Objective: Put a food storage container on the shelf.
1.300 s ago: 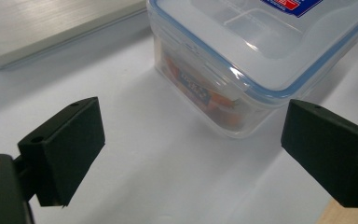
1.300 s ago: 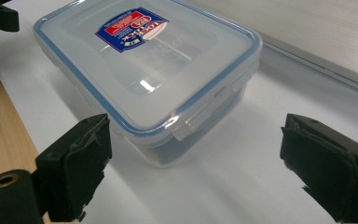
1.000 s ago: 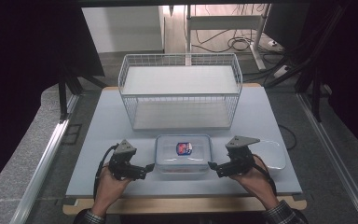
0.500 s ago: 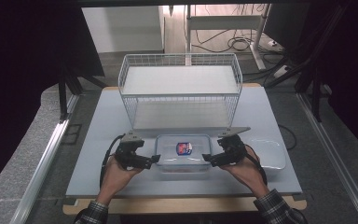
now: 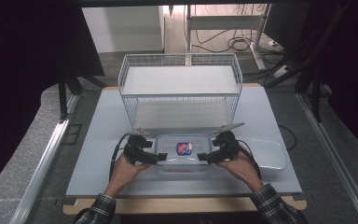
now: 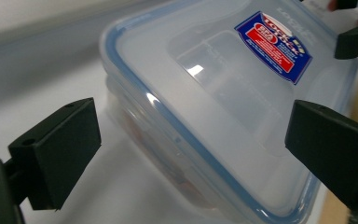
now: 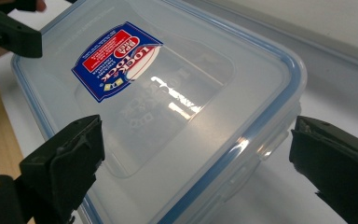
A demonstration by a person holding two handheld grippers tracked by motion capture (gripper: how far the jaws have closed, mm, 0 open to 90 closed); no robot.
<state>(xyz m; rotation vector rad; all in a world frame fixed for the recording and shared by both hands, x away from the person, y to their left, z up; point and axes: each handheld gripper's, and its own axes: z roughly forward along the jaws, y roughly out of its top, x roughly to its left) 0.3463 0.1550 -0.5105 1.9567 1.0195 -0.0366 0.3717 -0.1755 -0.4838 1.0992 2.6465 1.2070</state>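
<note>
Container [image 5: 182, 153] between left tongs [image 5: 153, 158], right tongs [image 5: 204, 157].

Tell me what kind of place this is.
Probably a lab or recording workstation: a pale grey table hemmed by dark curtains, loose cables on the floor, and a staged white wire basket.

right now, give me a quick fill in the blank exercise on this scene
1. The sticker on the clear container is red and ____.
2. Beyond the container stands an empty white wire ____.
3. Both the left gripper and the right gripper have their jaws ____.
4. The lid's seal rim is coloured ____.

Missing words: blue; basket; open; blue
</note>
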